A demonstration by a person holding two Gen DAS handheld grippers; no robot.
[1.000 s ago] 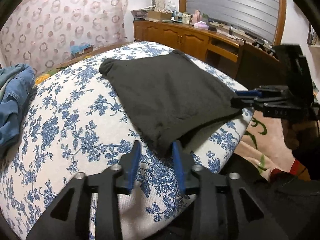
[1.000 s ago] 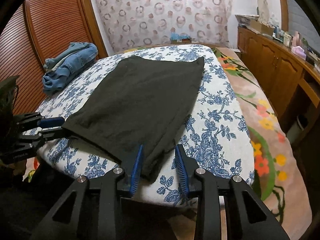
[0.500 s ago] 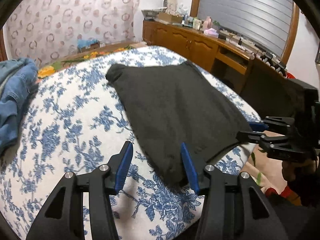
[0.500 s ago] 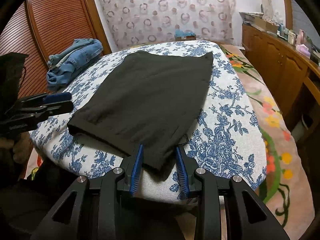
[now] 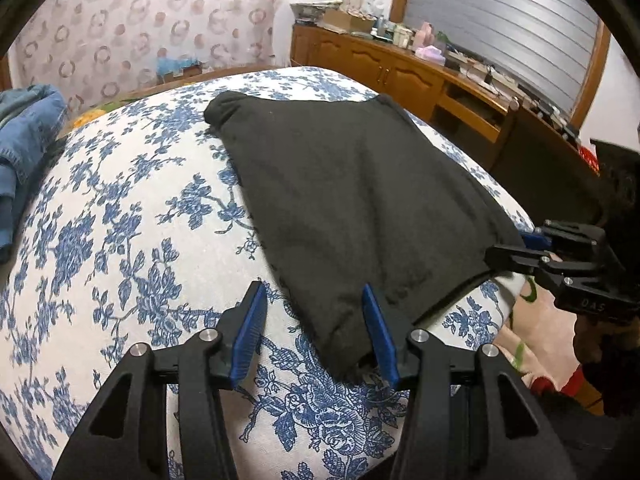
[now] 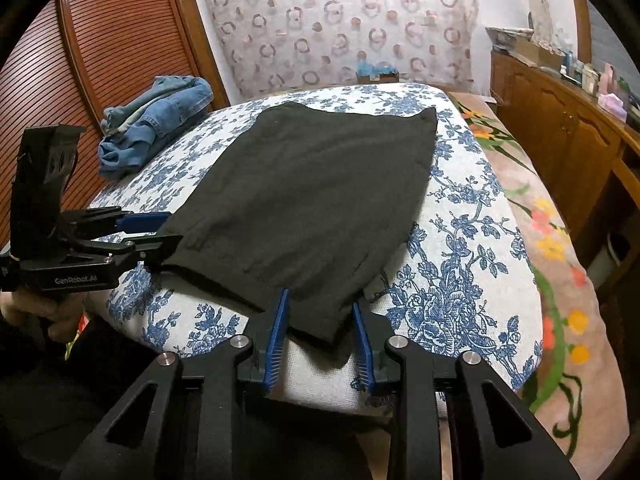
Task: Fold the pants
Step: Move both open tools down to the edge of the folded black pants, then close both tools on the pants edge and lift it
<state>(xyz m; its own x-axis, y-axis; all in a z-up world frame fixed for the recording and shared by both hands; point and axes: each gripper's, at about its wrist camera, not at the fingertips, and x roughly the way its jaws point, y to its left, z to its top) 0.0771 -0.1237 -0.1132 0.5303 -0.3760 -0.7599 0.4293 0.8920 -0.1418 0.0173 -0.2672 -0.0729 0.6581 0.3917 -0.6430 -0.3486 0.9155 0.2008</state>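
Reaching over the near edge of a bed, two black two-finger grippers w/ blue pads work the near corners of one pair of black knit pants (image 5: 352,208), folded flat. Going left to right: a crumpled pile of blue denim jeans (image 6: 156,120) sits at the bed's far left edge, well apart from the pants. Next, the left gripper (image 5: 316,328), tilted downward; its jaws are closing, w/ the pants' near left corner between them. The right-hand pad touches the cloth; the left-hand pad stands clear over the blue-floral white bedspread (image 5: 120,240), so no grip. In the right wrist view a hand (image 6: 36,312) holds this tool from below.

The pants lie in the middle of the bedspread, long axis running from the near edge away toward the far ring-patterned curtain (image 6: 340,20), angled slightly right. Which end is the waist: can't tell.

Then the right gripper (image 6: 320,340), also pitched down; jaws closing around the near right corner, which hangs a little over the bed edge. Pads close beside the cloth, not visibly pressing it.

Far right: a wooden sideboard (image 6: 560,120) w/ clutter on top, along the wall.

Count: 2 grippers, 1 black pants, 1 denim pile.
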